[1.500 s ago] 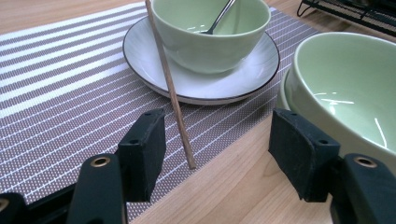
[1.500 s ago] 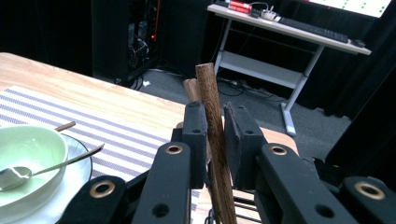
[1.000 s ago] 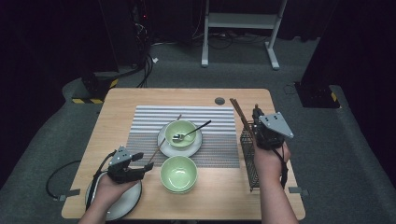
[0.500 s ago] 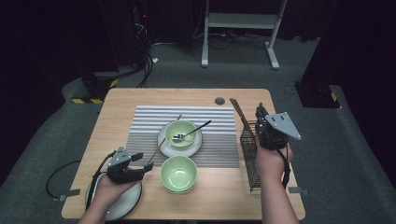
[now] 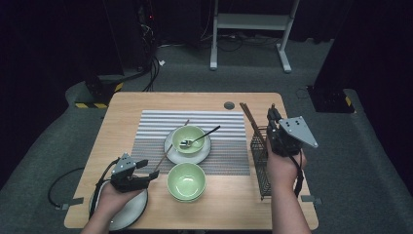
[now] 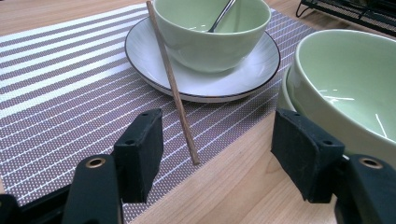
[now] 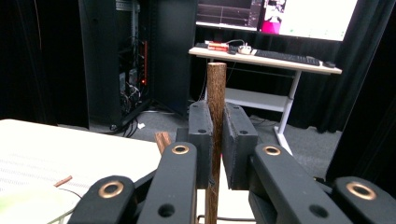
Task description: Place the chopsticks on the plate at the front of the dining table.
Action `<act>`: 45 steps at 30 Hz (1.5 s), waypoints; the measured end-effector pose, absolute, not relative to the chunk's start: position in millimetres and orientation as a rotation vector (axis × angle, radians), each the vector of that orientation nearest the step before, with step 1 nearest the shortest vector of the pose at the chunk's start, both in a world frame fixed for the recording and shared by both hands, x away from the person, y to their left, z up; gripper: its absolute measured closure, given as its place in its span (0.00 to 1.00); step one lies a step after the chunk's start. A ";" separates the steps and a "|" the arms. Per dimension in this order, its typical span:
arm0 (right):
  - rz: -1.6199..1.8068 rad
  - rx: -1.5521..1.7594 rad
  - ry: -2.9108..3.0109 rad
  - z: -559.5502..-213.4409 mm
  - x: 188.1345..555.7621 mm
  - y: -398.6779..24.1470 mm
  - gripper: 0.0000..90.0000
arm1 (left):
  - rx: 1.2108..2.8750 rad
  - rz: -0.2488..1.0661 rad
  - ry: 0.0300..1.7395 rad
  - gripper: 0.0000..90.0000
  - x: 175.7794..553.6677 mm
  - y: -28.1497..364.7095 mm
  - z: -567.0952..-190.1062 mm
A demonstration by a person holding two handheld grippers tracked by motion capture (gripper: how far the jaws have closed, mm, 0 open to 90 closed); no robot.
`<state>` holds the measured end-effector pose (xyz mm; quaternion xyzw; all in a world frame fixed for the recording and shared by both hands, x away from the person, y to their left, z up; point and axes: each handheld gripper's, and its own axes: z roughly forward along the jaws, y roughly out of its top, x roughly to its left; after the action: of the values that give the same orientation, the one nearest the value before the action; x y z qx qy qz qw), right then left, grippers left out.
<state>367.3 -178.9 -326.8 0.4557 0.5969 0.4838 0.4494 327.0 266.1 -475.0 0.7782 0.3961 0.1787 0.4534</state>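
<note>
Wooden table, chopstick upright between right gripper fingers

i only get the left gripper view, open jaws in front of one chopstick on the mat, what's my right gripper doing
Observer: The right gripper is shut on another chopstick, held upright.
Operator: where is it
Observer: Over the wire basket at the table's right edge.
Operator: anything else there
Observer: A further dark stick leans out of the basket's far end.
</note>
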 end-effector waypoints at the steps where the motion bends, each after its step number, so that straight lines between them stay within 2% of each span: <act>1: 1.196 1.123 1.475 -325.7 366.5 -178.0 0.92 | 1.921 0.441 0.976 0.38 327.1 266.2 -475.0; 45: 1.294 0.999 1.377 -277.8 347.3 -161.5 0.92 | 1.925 0.440 0.954 0.38 324.9 265.0 -471.4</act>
<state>347.3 -161.5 -277.8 0.4097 0.5647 0.5307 0.4813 324.9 265.0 -471.4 0.7809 0.3870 0.1787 0.4566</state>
